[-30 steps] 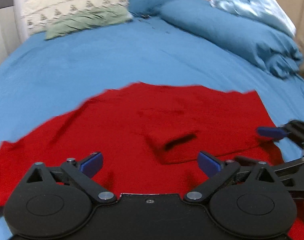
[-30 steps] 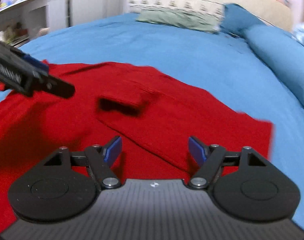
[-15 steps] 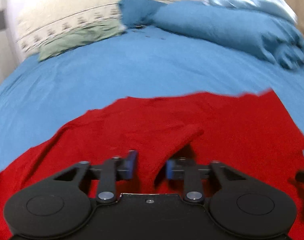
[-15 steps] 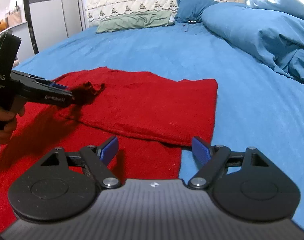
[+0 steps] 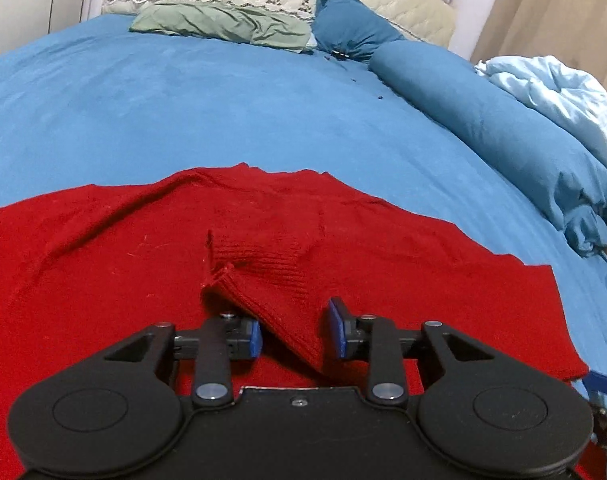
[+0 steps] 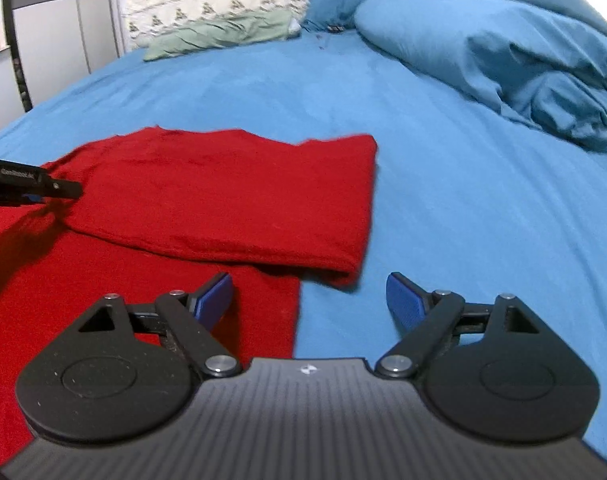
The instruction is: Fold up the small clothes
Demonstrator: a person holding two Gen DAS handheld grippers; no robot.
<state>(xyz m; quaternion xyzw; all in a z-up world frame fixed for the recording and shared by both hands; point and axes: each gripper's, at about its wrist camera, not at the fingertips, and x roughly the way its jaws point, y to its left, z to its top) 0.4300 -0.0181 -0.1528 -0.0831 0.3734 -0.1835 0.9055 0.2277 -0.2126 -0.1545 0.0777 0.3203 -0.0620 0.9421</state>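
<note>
Left gripper (image 5: pixel 294 334) parted, red sweater (image 5: pixel 103 280) cuff (image 5: pixel 271 280) between fingers; right gripper (image 6: pixel 309 300) spread wide above sweater edge.

The left gripper (image 5: pixel 295 334) is low and points forward. Its two blue pads (image 5: pixel 254 338) are apart, with a gap between them. They are not pressing together on anything. In the right wrist view, this gripper shows as a dark arm at the far left edge, lying flat and pointing right. The right gripper (image 6: pixel 309 298) is spread wide. Its blue fingertips (image 6: pixel 403 300) angle outward, and nothing is between them.
</note>
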